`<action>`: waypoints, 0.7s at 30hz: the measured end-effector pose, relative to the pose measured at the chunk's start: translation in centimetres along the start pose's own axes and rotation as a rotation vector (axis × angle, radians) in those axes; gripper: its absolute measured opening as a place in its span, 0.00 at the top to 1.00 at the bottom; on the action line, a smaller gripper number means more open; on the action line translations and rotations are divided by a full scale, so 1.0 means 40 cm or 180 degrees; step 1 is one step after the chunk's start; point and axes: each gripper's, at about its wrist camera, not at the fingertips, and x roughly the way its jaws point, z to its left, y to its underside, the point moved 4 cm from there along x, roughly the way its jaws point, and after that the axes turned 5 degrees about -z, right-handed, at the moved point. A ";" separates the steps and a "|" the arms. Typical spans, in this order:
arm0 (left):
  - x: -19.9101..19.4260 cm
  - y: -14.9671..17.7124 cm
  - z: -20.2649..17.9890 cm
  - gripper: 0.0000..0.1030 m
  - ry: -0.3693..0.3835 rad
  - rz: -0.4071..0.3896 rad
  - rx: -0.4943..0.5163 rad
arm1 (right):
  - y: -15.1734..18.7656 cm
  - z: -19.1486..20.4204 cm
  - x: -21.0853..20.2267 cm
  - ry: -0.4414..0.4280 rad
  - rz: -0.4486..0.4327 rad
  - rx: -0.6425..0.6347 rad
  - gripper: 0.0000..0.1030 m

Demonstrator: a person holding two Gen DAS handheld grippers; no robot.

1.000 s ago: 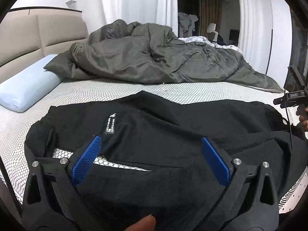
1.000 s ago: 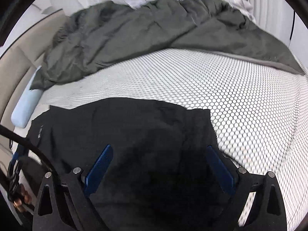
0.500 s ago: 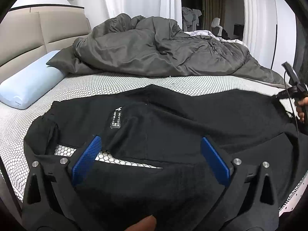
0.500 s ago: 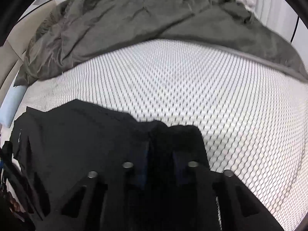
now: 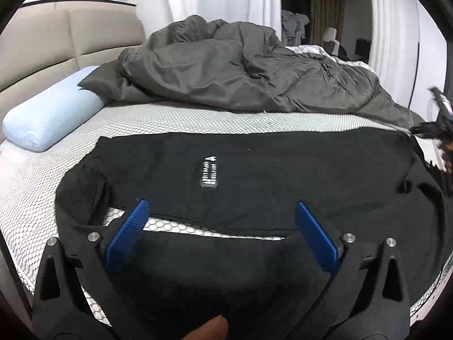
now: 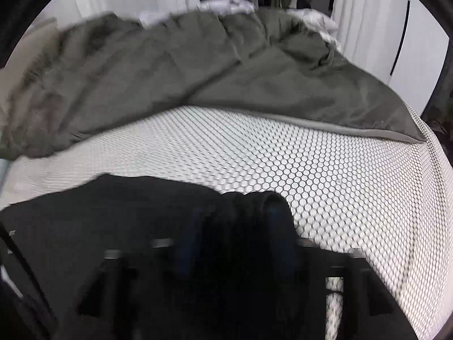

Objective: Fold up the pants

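Black pants (image 5: 283,175) lie spread across the honeycomb-patterned mattress (image 5: 175,119), with a small white label (image 5: 209,171) facing up. My left gripper (image 5: 220,226) is open, its blue pads on either side of the near fabric, holding nothing. My right gripper (image 6: 232,226) is shut on a bunched fold of the black pants (image 6: 113,212) at their right end; this view is motion-blurred. The right gripper also shows at the far right edge of the left wrist view (image 5: 436,130).
A crumpled grey duvet (image 5: 240,65) covers the far half of the bed and also fills the top of the right wrist view (image 6: 198,70). A light blue pillow (image 5: 51,113) lies at the left by the beige headboard (image 5: 56,42). White curtains hang behind.
My right gripper closed on the pants' right end and pulled it outward, stretching the fabric flatter. The left gripper stayed open and shifted slightly; the label now sits nearer the middle.
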 end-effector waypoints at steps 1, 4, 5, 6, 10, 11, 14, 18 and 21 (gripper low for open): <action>-0.006 -0.003 0.012 0.01 -0.0021 -0.0014 -0.0038 | 0.010 0.003 -0.049 -0.0024 -0.0132 0.0028 0.09; -0.042 -0.009 0.077 0.01 -0.0128 -0.0111 -0.0213 | 0.066 0.012 -0.221 -0.0195 -0.0424 0.0057 0.03; -0.059 -0.011 0.114 0.01 -0.0198 -0.0140 -0.0285 | 0.097 0.022 -0.266 -0.0292 -0.0460 0.0059 0.02; -0.071 -0.011 0.144 0.01 -0.0267 -0.0152 -0.0339 | 0.133 0.029 -0.317 -0.0380 -0.0505 0.0071 0.02; -0.114 0.003 0.314 0.01 -0.0622 -0.0132 -0.0664 | 0.273 0.051 -0.462 -0.0575 -0.0653 0.0201 0.00; -0.113 0.007 0.360 0.01 -0.0710 -0.0071 -0.0741 | 0.306 0.060 -0.486 -0.0633 -0.0698 0.0260 0.00; -0.113 0.022 0.464 0.04 -0.0766 0.0086 -0.0872 | 0.406 0.095 -0.542 -0.0729 -0.0791 0.0391 0.00; -0.090 0.052 0.548 0.09 -0.0311 0.0287 -0.1375 | 0.488 0.132 -0.556 -0.0702 -0.0802 0.0413 0.00; -0.020 0.080 0.593 0.21 0.0043 0.0565 -0.1784 | 0.516 0.147 -0.552 -0.0704 -0.0781 0.0360 0.00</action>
